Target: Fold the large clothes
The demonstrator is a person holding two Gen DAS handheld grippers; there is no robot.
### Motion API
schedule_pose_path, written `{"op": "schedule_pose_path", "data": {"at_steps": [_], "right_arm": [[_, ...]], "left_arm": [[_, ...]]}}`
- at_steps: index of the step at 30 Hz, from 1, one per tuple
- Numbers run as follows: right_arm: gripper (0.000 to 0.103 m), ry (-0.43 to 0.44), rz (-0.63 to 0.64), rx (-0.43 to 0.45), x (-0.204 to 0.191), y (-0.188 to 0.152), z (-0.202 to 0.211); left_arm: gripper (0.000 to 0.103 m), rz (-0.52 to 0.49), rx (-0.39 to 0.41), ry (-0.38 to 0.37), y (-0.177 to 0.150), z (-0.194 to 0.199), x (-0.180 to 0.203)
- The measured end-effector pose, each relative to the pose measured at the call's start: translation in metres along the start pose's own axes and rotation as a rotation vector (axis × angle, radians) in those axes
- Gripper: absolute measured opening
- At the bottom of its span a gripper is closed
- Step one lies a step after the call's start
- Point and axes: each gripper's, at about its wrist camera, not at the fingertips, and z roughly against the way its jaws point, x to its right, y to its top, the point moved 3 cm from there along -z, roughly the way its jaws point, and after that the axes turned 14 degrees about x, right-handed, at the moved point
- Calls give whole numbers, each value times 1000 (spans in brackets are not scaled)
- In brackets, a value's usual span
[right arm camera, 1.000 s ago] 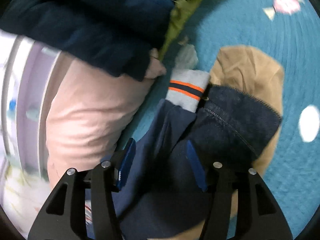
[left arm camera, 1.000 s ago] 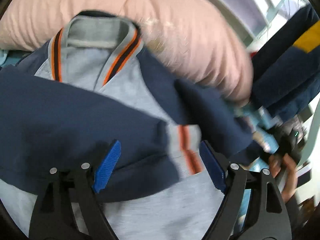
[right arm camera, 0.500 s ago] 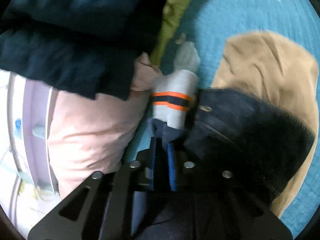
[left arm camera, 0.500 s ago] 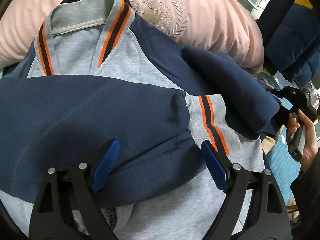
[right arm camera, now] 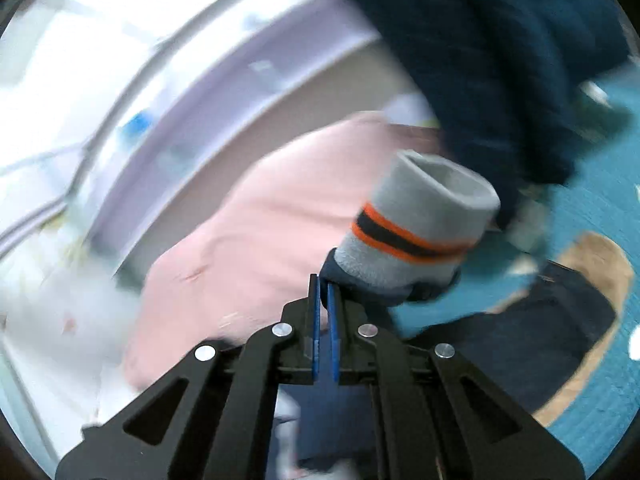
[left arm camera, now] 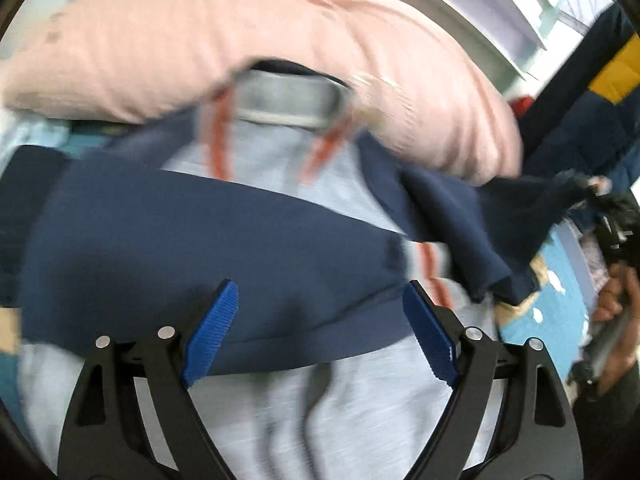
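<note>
A pink pillow (left arm camera: 280, 40) fills the upper frame of the left wrist view, lying against the jacket (left arm camera: 240, 248) collar and blocking passage there. At right, a dark padded coat (right arm camera: 500, 40) crowds the upper right. Bare teal mat (right arm camera: 592, 208) lies clear at middle right, beside the jeans (right arm camera: 540, 332).

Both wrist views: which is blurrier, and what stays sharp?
Right wrist view: heavy streaking over the pink pillow and background, striped cuff softened, right gripper crisp. Left wrist view: milder smear on the jacket collar, left gripper sharp.
</note>
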Motion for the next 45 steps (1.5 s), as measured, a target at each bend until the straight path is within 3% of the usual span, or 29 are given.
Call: {"op": "schedule_pose_path", "data": {"at_steps": [5, 11, 14, 18, 21, 24, 26, 28, 31, 35, 40, 42, 45], "right_arm": [[3, 168, 122, -60, -109, -40, 0], [3, 290, 227, -250, -211, -145, -25], [4, 298, 316, -359, -242, -214, -43], [7, 270, 384, -508, -251, -296, -60], [8, 242, 386, -567, -250, -321, -58], [18, 237, 346, -572, -240, -308, -59], [53, 235, 314, -578, -230, -290, -50], [62, 264, 303, -549, -223, -272, -38], [63, 273, 312, -521, -208, -246, -16], [63, 178, 349, -473, -164, -213, -5], [63, 38, 392, -434, -110, -179, -7], [63, 1, 418, -434, -94, -170, -7], [63, -27, 402, -449, -78, -165, -10]], "left_arm": [[85, 32, 34, 145, -2, 38, -73], [85, 120, 58, 233, -4, 76, -148], [85, 144, 55, 243, -4, 85, -168], [85, 151, 50, 245, -6, 87, -179], [85, 157, 52, 243, -7, 89, -183], [85, 171, 51, 227, -4, 86, -183], [85, 191, 52, 209, -1, 84, -181], [85, 231, 35, 162, 1, 79, -178], [85, 320, -11, 91, 2, 66, -170], [85, 402, -41, 72, 6, 49, -162], [84, 406, -69, 141, 16, 31, -159], [75, 402, -74, 164, 19, 32, -159], [74, 341, -52, 205, 27, 42, -152]]}}
